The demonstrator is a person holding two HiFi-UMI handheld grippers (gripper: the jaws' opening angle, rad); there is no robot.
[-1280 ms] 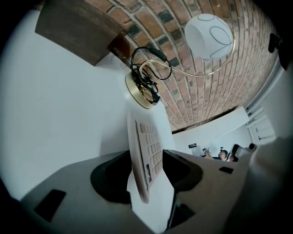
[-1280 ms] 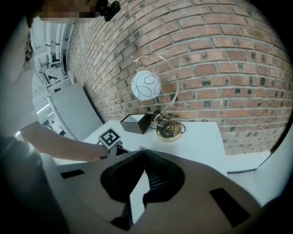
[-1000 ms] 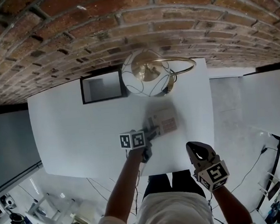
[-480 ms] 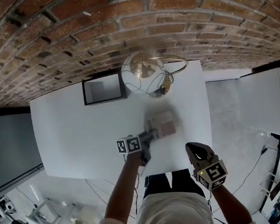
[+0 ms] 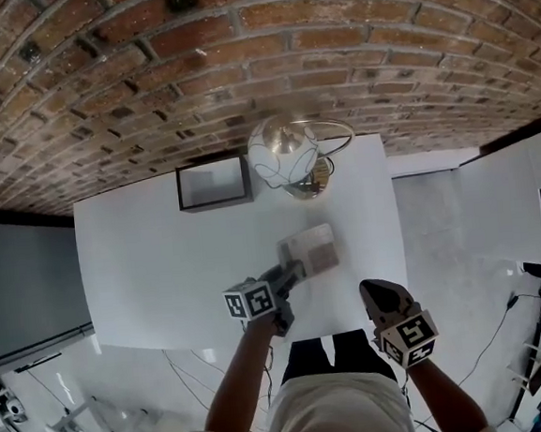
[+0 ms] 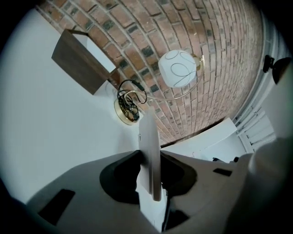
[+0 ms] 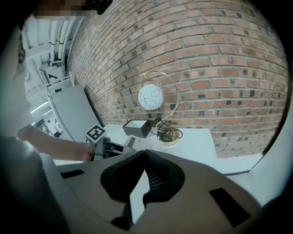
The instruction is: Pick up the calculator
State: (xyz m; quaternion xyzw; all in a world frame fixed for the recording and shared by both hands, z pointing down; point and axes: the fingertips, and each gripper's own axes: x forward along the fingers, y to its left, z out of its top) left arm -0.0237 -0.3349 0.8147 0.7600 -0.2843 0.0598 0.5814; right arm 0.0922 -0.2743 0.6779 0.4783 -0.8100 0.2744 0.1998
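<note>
The beige calculator (image 5: 311,250) hangs tilted above the white table (image 5: 143,259), held by one end in my left gripper (image 5: 290,273). The left gripper's jaws have just been closing, with the calculator between them. In the left gripper view the calculator (image 6: 150,155) stands edge-on, and the pads of the left gripper (image 6: 150,176) press on both its faces. My right gripper (image 5: 379,293) hovers near the table's front edge, to the right of the calculator. Its jaws are shut with nothing in them (image 7: 144,176). The right gripper view also catches the calculator (image 7: 130,141).
A globe lamp (image 5: 283,148) on a brass base (image 5: 310,183) stands at the back of the table by the brick wall. A dark open box (image 5: 213,182) sits to its left. A second white surface (image 5: 449,213) adjoins on the right.
The left gripper has risen with the calculator, which now tilts up off the table. The right gripper has moved up a little.
</note>
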